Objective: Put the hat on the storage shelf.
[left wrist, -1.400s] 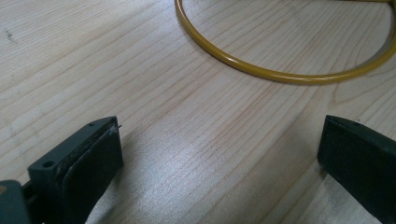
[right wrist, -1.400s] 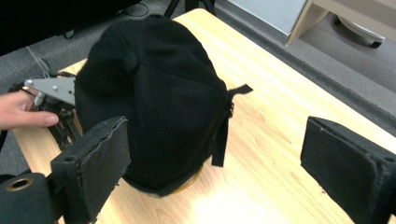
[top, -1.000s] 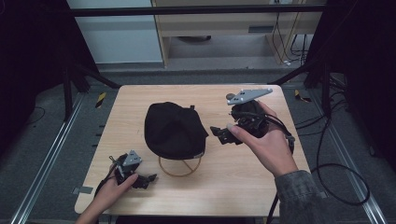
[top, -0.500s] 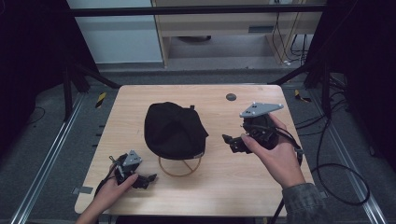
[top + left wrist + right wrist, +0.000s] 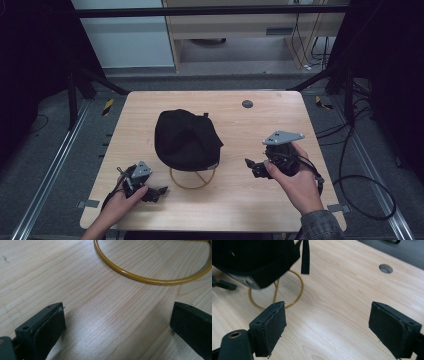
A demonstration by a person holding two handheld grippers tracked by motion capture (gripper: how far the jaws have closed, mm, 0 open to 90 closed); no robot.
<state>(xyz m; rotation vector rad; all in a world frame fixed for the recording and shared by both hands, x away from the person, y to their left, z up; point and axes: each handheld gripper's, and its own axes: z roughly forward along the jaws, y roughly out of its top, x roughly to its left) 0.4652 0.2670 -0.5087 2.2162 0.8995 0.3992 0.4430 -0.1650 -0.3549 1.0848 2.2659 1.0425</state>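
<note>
1. High view: a black cap (image 5: 187, 140) sits on a yellow wire stand (image 5: 192, 178) mid-table (image 5: 250, 210). The left gripper (image 5: 159, 192) rests at the near left corner, just beside the stand. The right gripper (image 5: 252, 167) is held right of the cap, apart from it.
2. Left gripper view: jaws wide apart, gripping nothing, low over bare wood; the stand's ring (image 5: 150, 280) curves ahead.
3. Right gripper view: jaws wide apart, nothing between them; cap (image 5: 254, 257) and stand (image 5: 275, 293) lie ahead at upper left, a strap (image 5: 305, 257) hanging down.
</note>
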